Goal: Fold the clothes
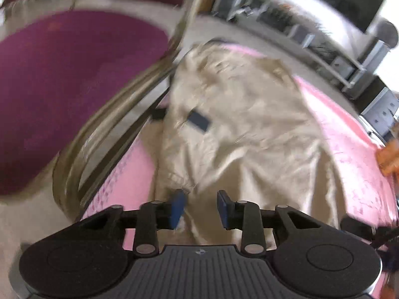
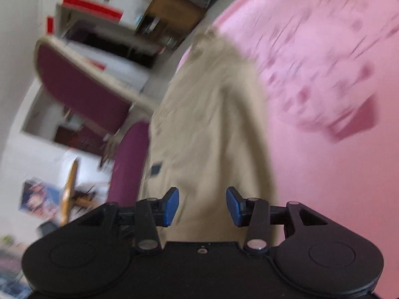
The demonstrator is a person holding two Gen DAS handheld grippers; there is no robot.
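Observation:
A beige garment (image 1: 237, 129) lies crumpled on a pink patterned tablecloth (image 1: 349, 149), with a dark blue label (image 1: 198, 120) on its upper side. My left gripper (image 1: 201, 206) hovers over the garment's near end, jaws apart and nothing pinched between the blue pads (image 1: 178, 206). In the right wrist view the same beige garment (image 2: 212, 124) runs away along the edge of the pink cloth (image 2: 324, 49), its label (image 2: 156, 168) at the left. My right gripper (image 2: 203, 206) stands open above it, the pads (image 2: 234, 208) clear of the fabric. Both views are motion-blurred.
A chair with a purple seat (image 1: 74, 87) and a wooden frame (image 1: 119, 114) stands close against the table's left edge; it shows as the purple chair (image 2: 82, 87) in the right wrist view too. An orange object (image 1: 389, 157) sits at the right edge. Shelves (image 1: 336, 57) line the back.

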